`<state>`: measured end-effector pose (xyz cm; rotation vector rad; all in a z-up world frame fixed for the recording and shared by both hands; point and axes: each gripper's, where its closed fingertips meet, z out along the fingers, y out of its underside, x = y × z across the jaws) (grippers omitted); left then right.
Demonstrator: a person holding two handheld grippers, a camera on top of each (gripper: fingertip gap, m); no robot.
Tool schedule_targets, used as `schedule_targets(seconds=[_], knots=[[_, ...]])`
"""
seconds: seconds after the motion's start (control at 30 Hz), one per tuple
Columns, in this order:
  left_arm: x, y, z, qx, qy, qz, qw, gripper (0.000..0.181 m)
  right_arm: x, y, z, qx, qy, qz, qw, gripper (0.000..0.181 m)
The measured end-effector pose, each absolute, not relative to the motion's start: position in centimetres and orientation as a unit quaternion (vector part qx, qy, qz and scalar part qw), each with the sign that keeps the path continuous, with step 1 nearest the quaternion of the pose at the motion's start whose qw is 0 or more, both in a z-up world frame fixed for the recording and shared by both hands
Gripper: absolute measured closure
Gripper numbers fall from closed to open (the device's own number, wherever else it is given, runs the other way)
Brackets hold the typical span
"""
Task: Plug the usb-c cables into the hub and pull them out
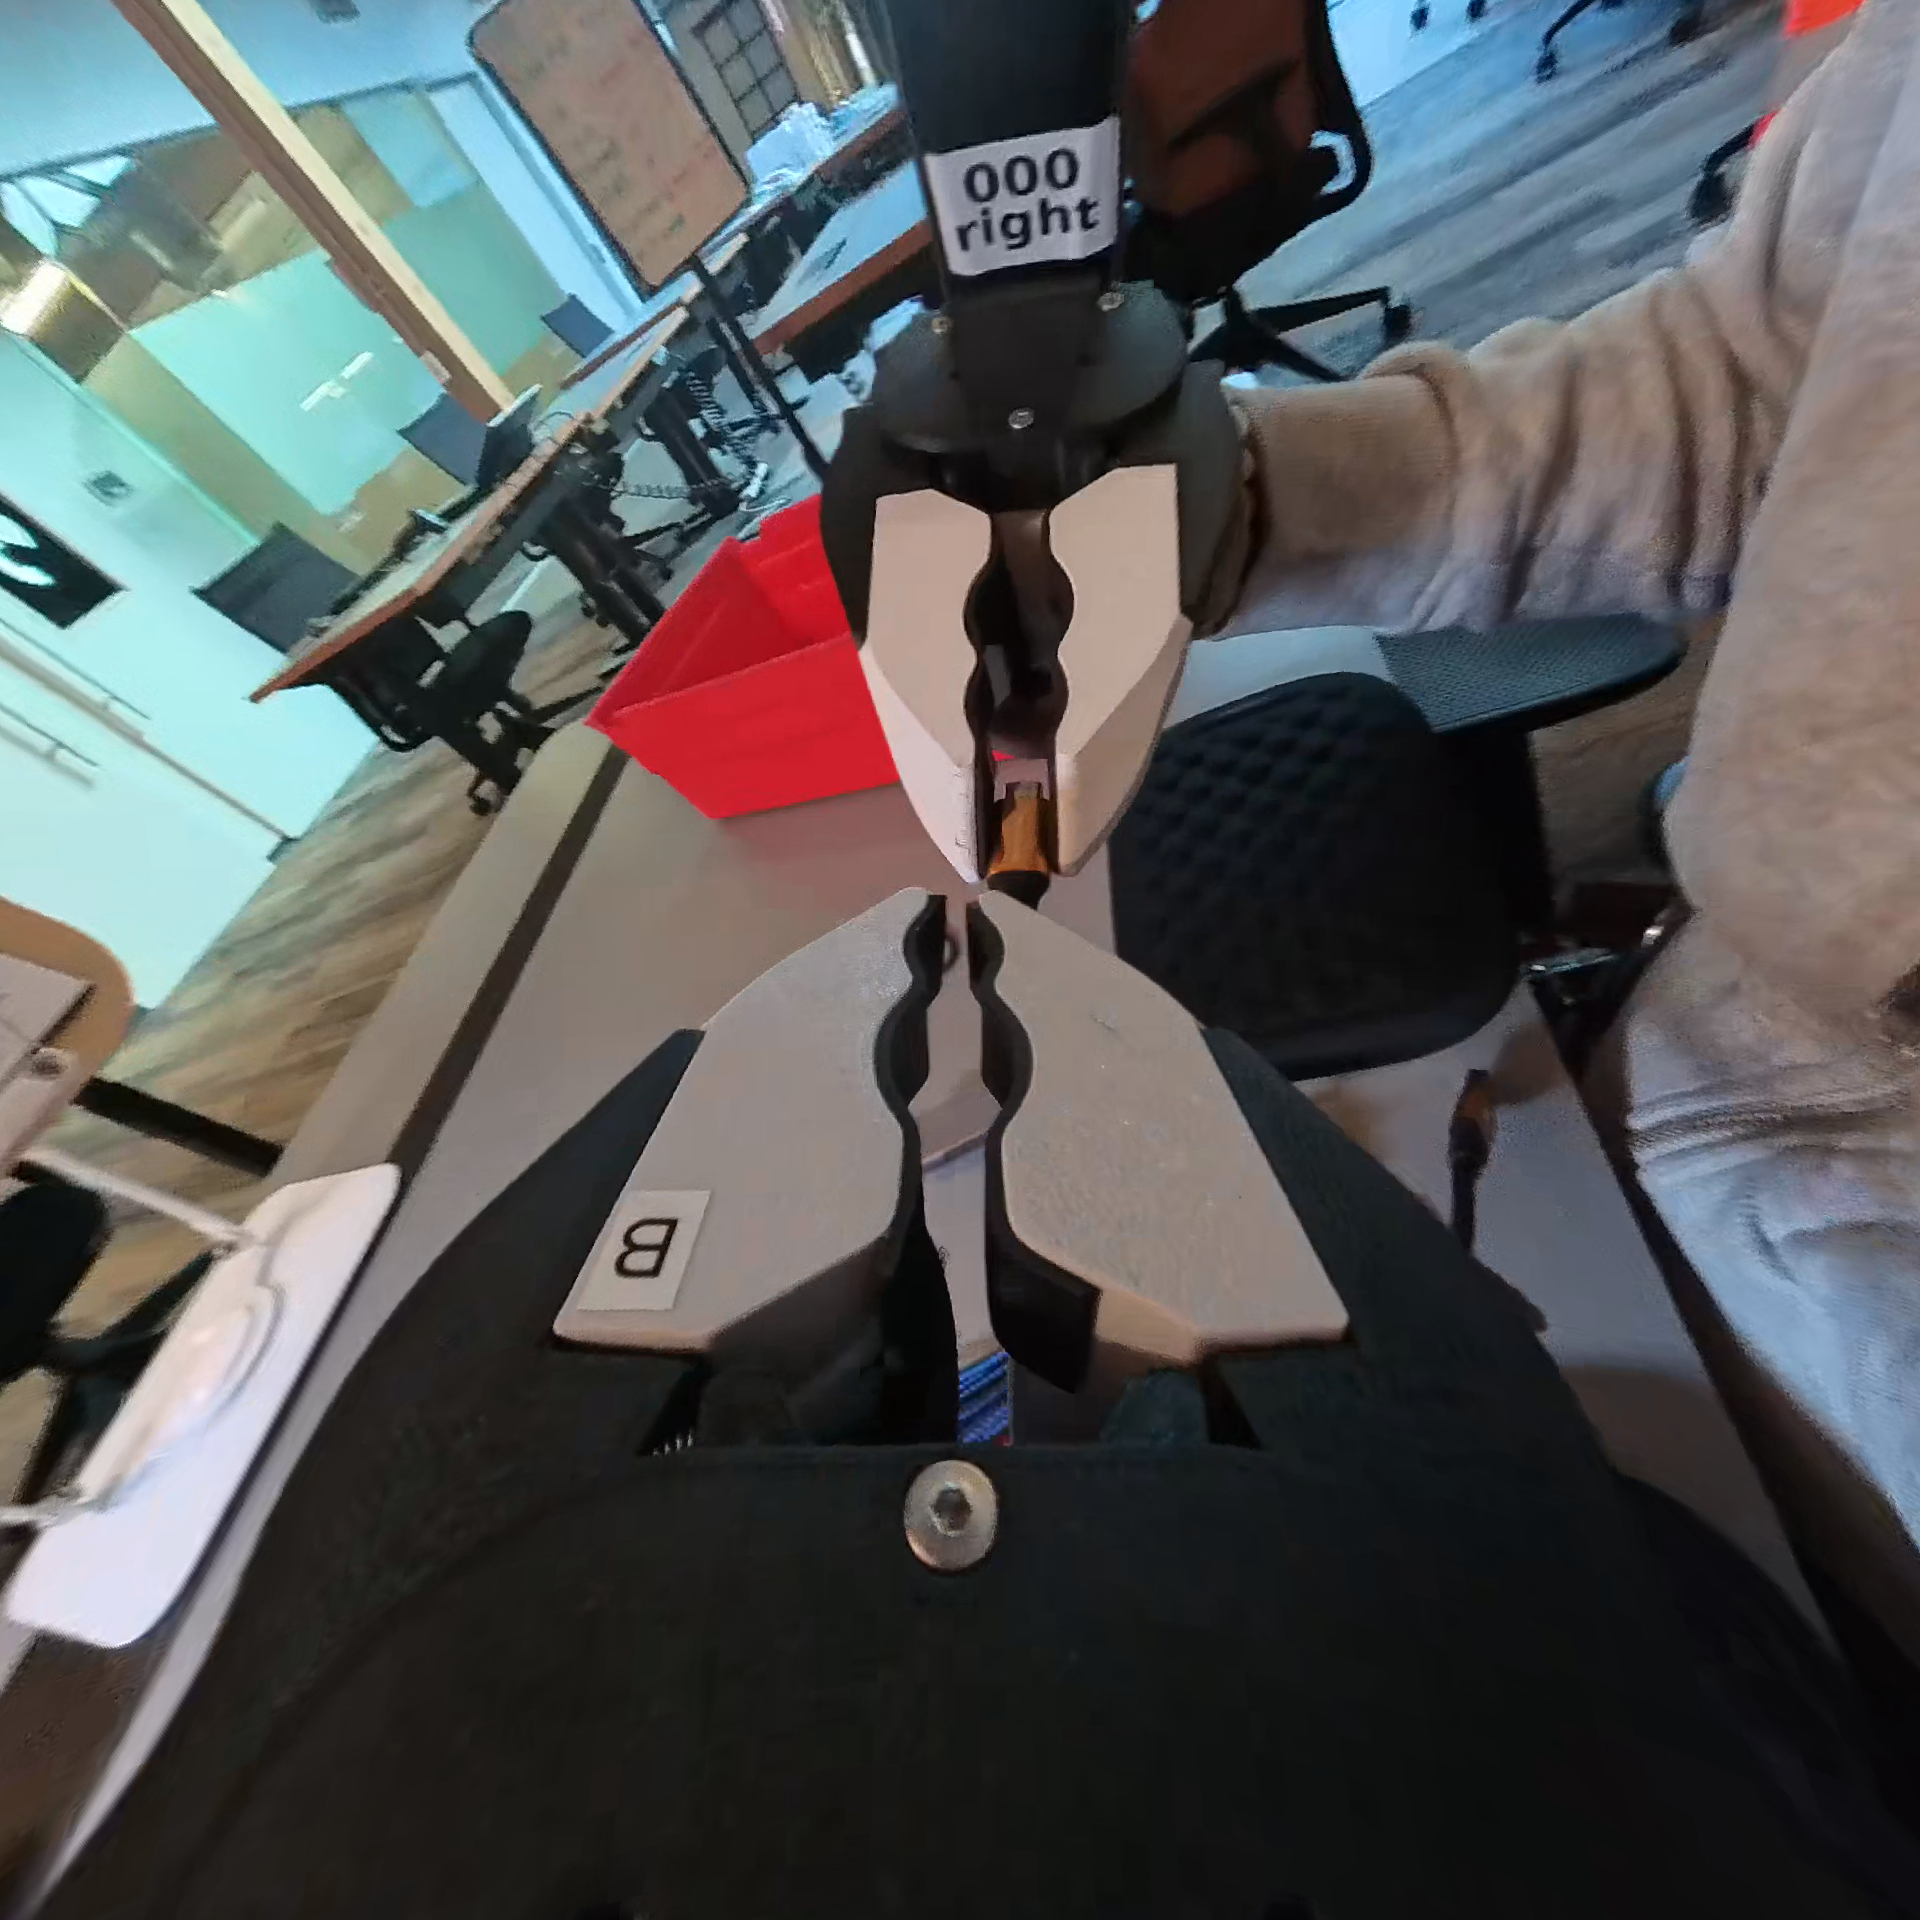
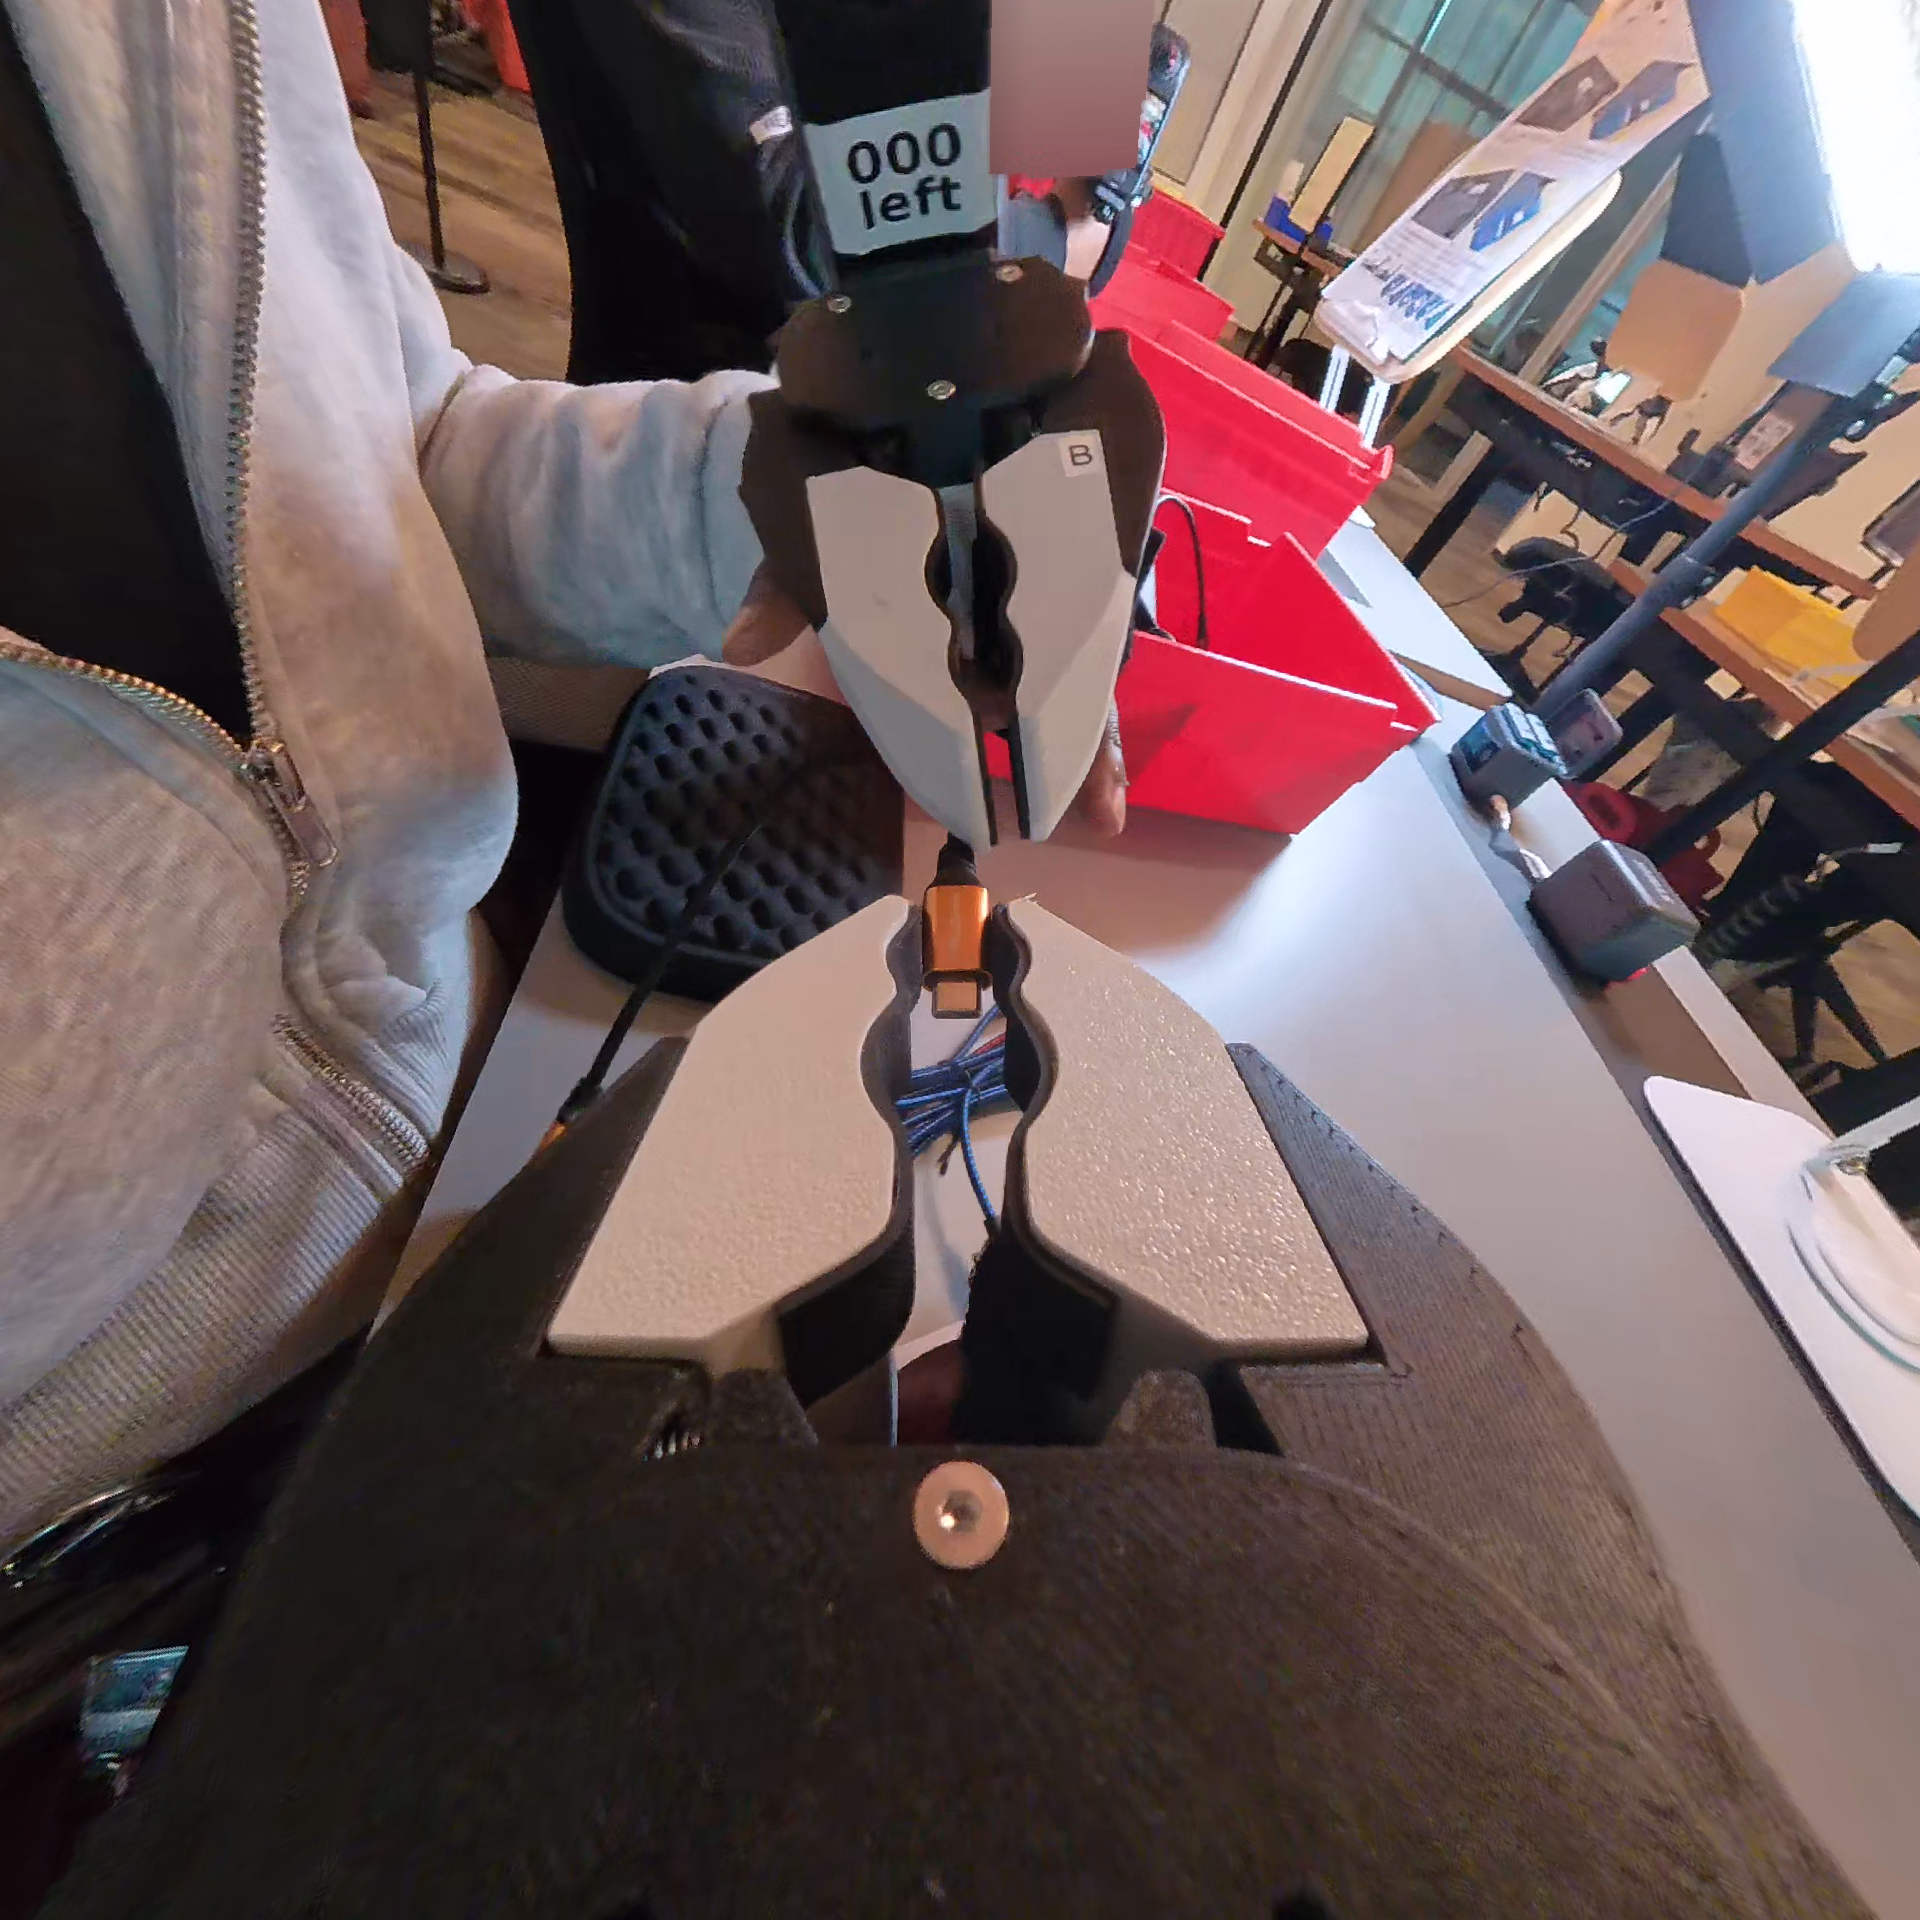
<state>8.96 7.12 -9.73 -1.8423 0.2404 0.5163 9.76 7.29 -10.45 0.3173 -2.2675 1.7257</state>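
Observation:
My right gripper (image 2: 956, 914) is shut on an orange USB-C plug (image 2: 954, 930). The plug's metal tip points back toward the camera. The plug's black cable (image 2: 956, 862) runs forward into my left gripper (image 2: 1003, 831), which faces it tip to tip. In the left wrist view my left gripper (image 1: 956, 914) is shut on that thin black cable (image 1: 949, 940), just short of the right gripper (image 1: 1013, 868) and the orange plug (image 1: 1023, 836). A second black cable with an orange end (image 2: 571, 1117) lies on the grey table (image 2: 1351, 987). I cannot pick out the hub.
A red bin (image 2: 1278, 717) stands behind the grippers and also shows in the left wrist view (image 1: 758, 707). A coiled blue cable (image 2: 956, 1117) lies under my right gripper. A black mesh chair (image 1: 1330, 862) is at the table edge. Grey boxes (image 2: 1610, 914) and a white pad (image 2: 1766, 1226) sit to the right. My two grippers' fingertips are within a few centimetres of each other.

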Motion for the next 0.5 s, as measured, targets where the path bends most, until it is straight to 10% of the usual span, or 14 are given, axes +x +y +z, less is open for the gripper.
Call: schedule_targets(seconds=[0.17, 0.5], knots=[[11.2, 6.5, -10.0, -0.788, 0.125, 0.118, 0.591, 0.124, 9.9, 7.3, -10.0, 0.107, -0.771, 0.616, 0.121, 0.169], [10.1, 6.8, -11.1, -0.798, 0.116, 0.177, 0.564, 0.154, 10.5, 6.0, -10.1, 0.116, -0.769, 0.620, 0.102, 0.169]])
